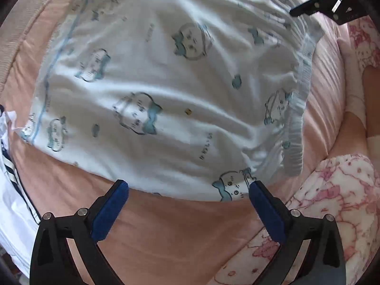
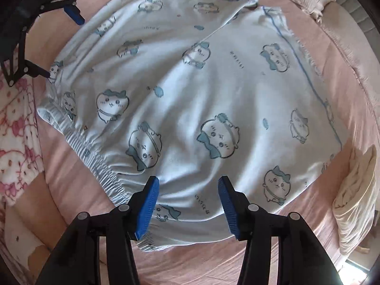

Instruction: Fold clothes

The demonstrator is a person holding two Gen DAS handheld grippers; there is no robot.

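While both grippers, left (image 1: 188, 191) and right (image 2: 187, 201), hover with fingers open and empty, shorts (image 2: 190, 95) lie spread on the bed (image 2: 237, 256); folding likely starts by pinching the waistband (image 2: 99, 163).

Soft cloth, matt throughout
White printed cotton shorts (image 2: 190, 99), gathered waistband; pink ribbed bed sheet (image 2: 78, 185); fleecy blanket (image 1: 344, 190).

Home bedroom. Shown by a bed under a pink sheet (image 2: 78, 178), a beige pillow (image 2: 315, 2) at its edge, cartoon-print shorts (image 2: 190, 90) laid flat, and a pink-patterned fleece (image 1: 344, 197) alongside. Folded cream cloth (image 2: 356, 197) near the edge.
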